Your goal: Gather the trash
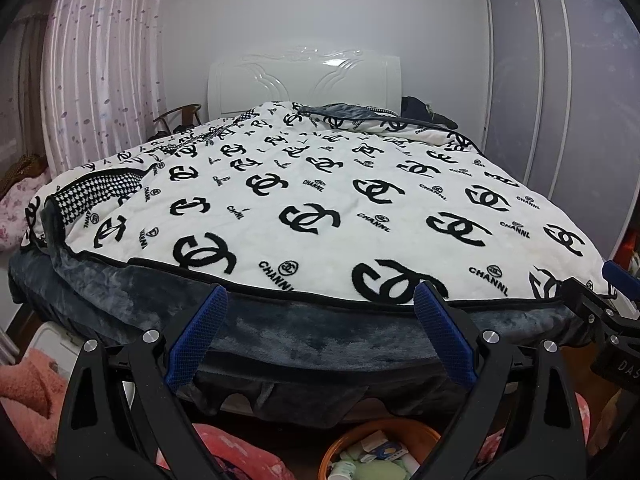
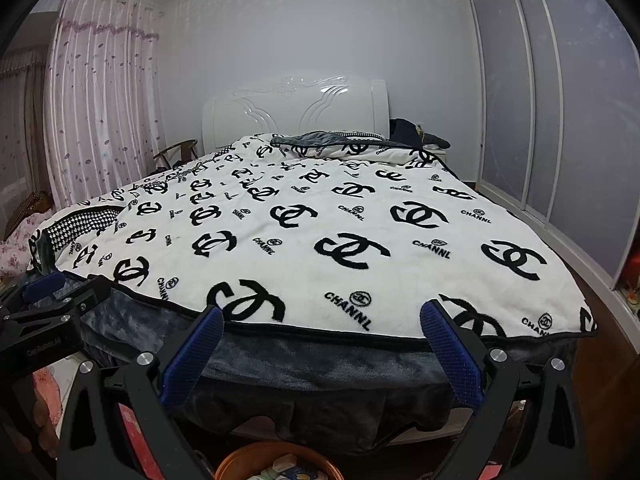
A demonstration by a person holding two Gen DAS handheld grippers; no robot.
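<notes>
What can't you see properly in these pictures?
- Bin: left wrist view, its lower half is cut off by the bottom edge and fingers.
- Trash inside the bin: right wrist view, too small and cropped to name.
- Dark pile by the headboard: too far to identify.

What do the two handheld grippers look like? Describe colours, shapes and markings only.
Both match: the left gripper and right gripper have glossy black plastic frames with long triangular cutouts and round silver bolt heads at the joints. Each finger carries a blue pad with a fine mesh texture. White lettering shows on each black body seen from the other's camera, too small to read fully. No cables or sleeves show.
</notes>
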